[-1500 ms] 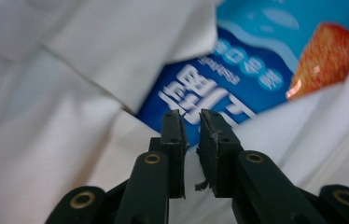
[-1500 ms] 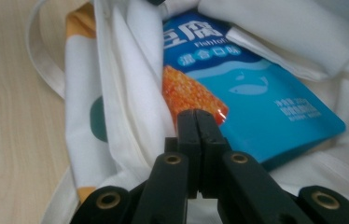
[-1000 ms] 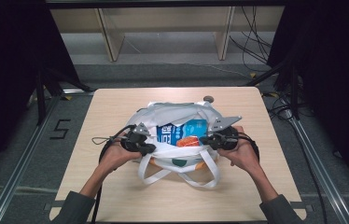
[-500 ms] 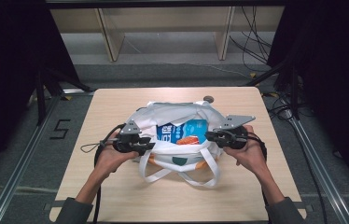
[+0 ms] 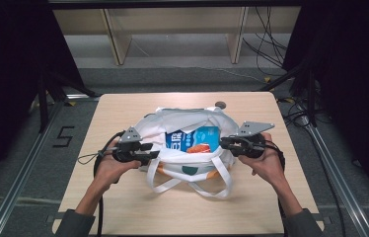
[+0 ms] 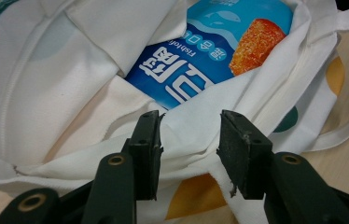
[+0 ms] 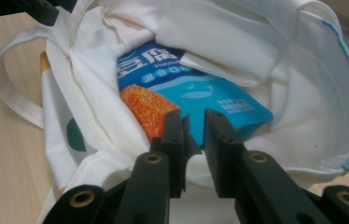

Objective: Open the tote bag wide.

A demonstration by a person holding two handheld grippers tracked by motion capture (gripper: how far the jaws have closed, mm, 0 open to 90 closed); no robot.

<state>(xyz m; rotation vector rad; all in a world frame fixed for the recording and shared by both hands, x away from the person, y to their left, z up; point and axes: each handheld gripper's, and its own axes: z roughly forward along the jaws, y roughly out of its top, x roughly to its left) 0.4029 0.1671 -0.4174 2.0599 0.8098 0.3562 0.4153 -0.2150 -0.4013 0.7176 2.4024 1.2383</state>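
Spreading the tote bag's (image 5: 187,165) mouth: left claw (image 6: 189,140) is sitting spread around the rim fabric, right claw (image 7: 193,140) is pinching the opposite rim. Judged best: closing the left before pulling evenly outward, keeping the blue snack packet (image 5: 192,139) inside.

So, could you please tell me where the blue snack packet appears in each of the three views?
High view: the blue snack packet lies mid-table inside the open white tote bag.
Left gripper view: packet at top centre, beyond the open jaws.
Right gripper view: packet at centre, just above the narrow-set jaws.
Shared landmark: the orange food picture printed on the packet.
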